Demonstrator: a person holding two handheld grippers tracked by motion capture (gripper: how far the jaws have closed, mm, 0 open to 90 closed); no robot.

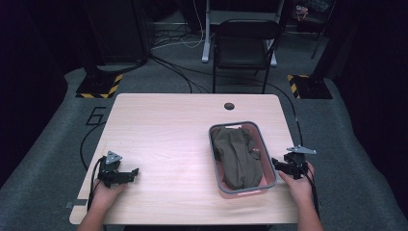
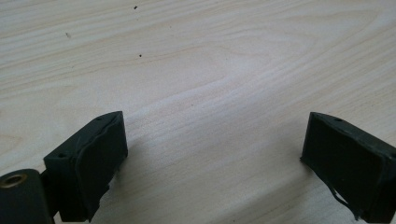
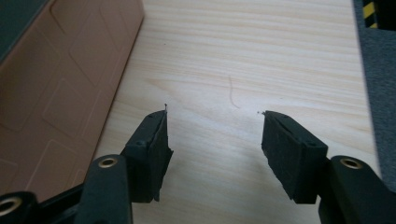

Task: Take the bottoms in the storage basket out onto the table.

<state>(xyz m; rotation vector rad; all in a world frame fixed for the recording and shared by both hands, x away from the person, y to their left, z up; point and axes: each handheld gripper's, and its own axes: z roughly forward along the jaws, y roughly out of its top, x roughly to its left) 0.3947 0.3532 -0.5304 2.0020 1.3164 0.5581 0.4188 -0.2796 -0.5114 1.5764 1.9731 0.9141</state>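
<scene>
Two empty grippers, left gripper [image 1: 136, 171] and right gripper [image 1: 275, 162]; one basket [image 1: 215, 159], one cloth [image 1: 238, 156].

One table [image 1: 163, 139] stands in the high view. On it sits one pink basket [image 1: 262, 139] with a grey rim, at about four o'clock from the table's middle, holding one olive-brown garment [image 1: 238, 156]. Two grippers are there: a left gripper [image 1: 126, 176] at seven o'clock and a right gripper [image 1: 280, 166] at four. One black chair [image 1: 245, 45] stands beyond, at twelve.
</scene>
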